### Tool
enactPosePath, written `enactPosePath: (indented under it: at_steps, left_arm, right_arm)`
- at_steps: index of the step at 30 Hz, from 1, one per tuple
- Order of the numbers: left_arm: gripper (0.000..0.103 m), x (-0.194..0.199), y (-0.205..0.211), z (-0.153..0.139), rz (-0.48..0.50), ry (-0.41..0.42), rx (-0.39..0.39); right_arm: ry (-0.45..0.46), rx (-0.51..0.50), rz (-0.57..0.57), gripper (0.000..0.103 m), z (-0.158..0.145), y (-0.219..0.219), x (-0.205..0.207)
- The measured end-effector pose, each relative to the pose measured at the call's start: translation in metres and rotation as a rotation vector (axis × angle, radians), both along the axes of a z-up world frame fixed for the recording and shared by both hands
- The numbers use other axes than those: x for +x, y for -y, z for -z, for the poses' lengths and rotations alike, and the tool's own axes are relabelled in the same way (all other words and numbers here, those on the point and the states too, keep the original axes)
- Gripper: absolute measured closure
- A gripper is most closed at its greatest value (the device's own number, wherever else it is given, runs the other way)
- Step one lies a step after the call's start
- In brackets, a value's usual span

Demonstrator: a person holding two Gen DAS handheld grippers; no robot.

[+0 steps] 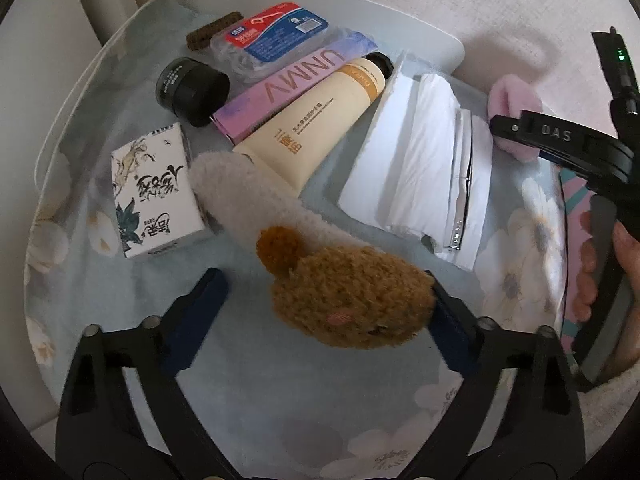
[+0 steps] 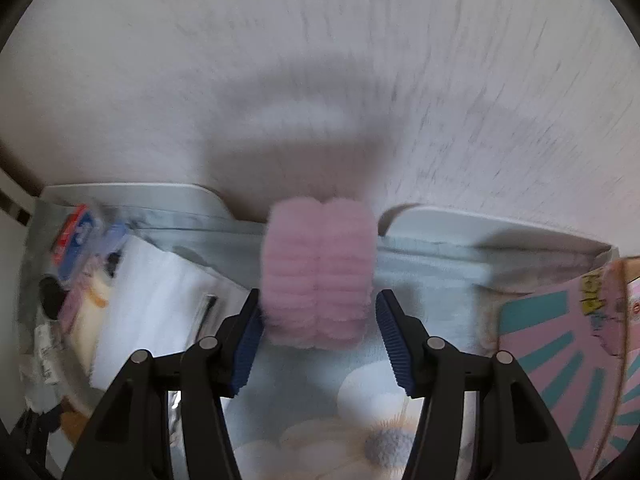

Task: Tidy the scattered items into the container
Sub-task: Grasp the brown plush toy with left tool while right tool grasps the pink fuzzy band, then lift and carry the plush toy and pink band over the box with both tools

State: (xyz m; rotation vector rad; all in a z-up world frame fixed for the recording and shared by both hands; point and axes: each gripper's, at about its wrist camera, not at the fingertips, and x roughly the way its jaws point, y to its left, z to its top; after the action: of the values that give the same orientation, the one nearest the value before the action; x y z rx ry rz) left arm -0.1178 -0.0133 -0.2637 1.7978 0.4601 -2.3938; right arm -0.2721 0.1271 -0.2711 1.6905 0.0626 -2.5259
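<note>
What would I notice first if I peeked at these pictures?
Probably the fluffy pink scrunchie, squeezed between the right gripper pads just above the container's rim. Next, the fuzzy brown bear plush with a white woolly part, lying on the flowered lining between the open fingers of the left gripper. Behind it, tidied things lie side by side: a cream tube, a purple box and a black jar.

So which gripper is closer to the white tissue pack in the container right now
Right. The right gripper, holding the pink fluffy scrunchie, hangs at the far edge of the white tissue pack. The left gripper sits nearer the camera, around the brown plush toy.
</note>
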Motion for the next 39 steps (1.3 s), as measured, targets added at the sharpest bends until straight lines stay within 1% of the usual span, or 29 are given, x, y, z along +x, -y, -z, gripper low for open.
enactPosePath:
  at_steps: [1, 2, 3, 5, 6, 7, 9, 11, 17, 19, 21, 22, 24, 27, 28, 30, 32, 33, 34, 36, 38, 39]
  left_arm:
    - [0.03, 0.001, -0.001, -0.002, 0.001, -0.006, -0.003]
    - [0.038, 0.002, -0.002, -0.003, 0.002, -0.012, -0.003]
    - [0.05, 0.003, -0.002, -0.005, 0.004, -0.014, 0.0]
    - [0.051, 0.004, -0.003, -0.006, 0.0, -0.006, 0.013]
    - [0.053, 0.006, -0.002, -0.007, -0.005, -0.01, 0.021]
    - [0.055, 0.007, -0.001, -0.007, -0.01, -0.013, 0.029]
    - [0.056, 0.011, 0.002, -0.011, -0.02, -0.025, 0.042]
    - [0.057, 0.015, 0.004, -0.016, -0.022, -0.042, 0.042]
    - [0.058, 0.025, 0.013, -0.03, -0.003, -0.081, 0.018]
    - [0.058, 0.02, 0.018, -0.035, -0.002, -0.092, 0.017]
    - [0.058, 0.023, 0.017, -0.044, 0.01, -0.109, 0.003]
    - [0.058, 0.016, 0.015, -0.047, 0.013, -0.114, -0.001]
    - [0.058, 0.016, 0.013, -0.057, 0.031, -0.131, -0.007]
    - [0.058, 0.015, 0.0, -0.074, 0.074, -0.156, -0.033]
    - [0.058, 0.013, -0.009, -0.082, 0.1, -0.163, -0.056]
    - [0.058, 0.012, -0.019, -0.098, 0.144, -0.186, -0.073]
    - [0.058, 0.009, -0.038, -0.121, 0.208, -0.224, -0.096]
    - [0.058, 0.008, -0.047, -0.131, 0.235, -0.24, -0.104]
    - [0.058, 0.007, -0.053, -0.138, 0.252, -0.253, -0.106]
    - [0.058, 0.004, -0.072, -0.156, 0.308, -0.288, -0.118]
    - [0.058, 0.0, -0.09, -0.17, 0.354, -0.315, -0.14]
    - [0.058, -0.003, -0.1, -0.178, 0.377, -0.333, -0.132]
  right_arm:
    - [0.0, -0.015, 0.001, 0.051, 0.003, -0.002, -0.001]
    - [-0.005, -0.032, 0.006, 0.051, 0.007, -0.004, -0.001]
    - [-0.026, -0.037, 0.009, 0.051, 0.007, -0.006, 0.0]
    - [-0.04, -0.042, 0.013, 0.052, 0.007, -0.008, 0.0]
    - [-0.048, -0.044, 0.014, 0.063, 0.006, -0.009, 0.0]
    - [-0.046, -0.052, 0.017, 0.063, 0.006, -0.01, 0.0]
    - [-0.056, -0.078, 0.029, 0.064, 0.004, -0.015, 0.002]
    - [-0.068, -0.075, 0.031, 0.064, 0.0, -0.018, 0.006]
    - [-0.098, -0.093, 0.033, 0.064, -0.017, -0.027, 0.02]
    - [-0.098, -0.103, 0.034, 0.064, -0.023, -0.03, 0.023]
    - [-0.107, -0.111, 0.035, 0.064, -0.03, -0.034, 0.029]
    - [-0.111, -0.115, 0.035, 0.064, -0.035, -0.035, 0.031]
    - [-0.123, -0.128, 0.033, 0.064, -0.045, -0.038, 0.039]
    - [-0.156, -0.151, 0.032, 0.064, -0.068, -0.044, 0.055]
    - [-0.173, -0.149, 0.034, 0.064, -0.077, -0.048, 0.051]
    - [-0.209, -0.162, 0.041, 0.064, -0.1, -0.059, 0.067]
    - [-0.23, -0.174, 0.049, 0.064, -0.121, -0.074, 0.083]
    - [-0.239, -0.168, 0.051, 0.064, -0.128, -0.069, 0.086]
    - [-0.248, -0.157, 0.053, 0.064, -0.137, -0.076, 0.093]
    - [-0.259, -0.142, 0.062, 0.064, -0.155, -0.092, 0.109]
    - [-0.251, -0.137, 0.072, 0.064, -0.169, -0.109, 0.124]
    - [-0.245, -0.126, 0.077, 0.064, -0.174, -0.114, 0.129]
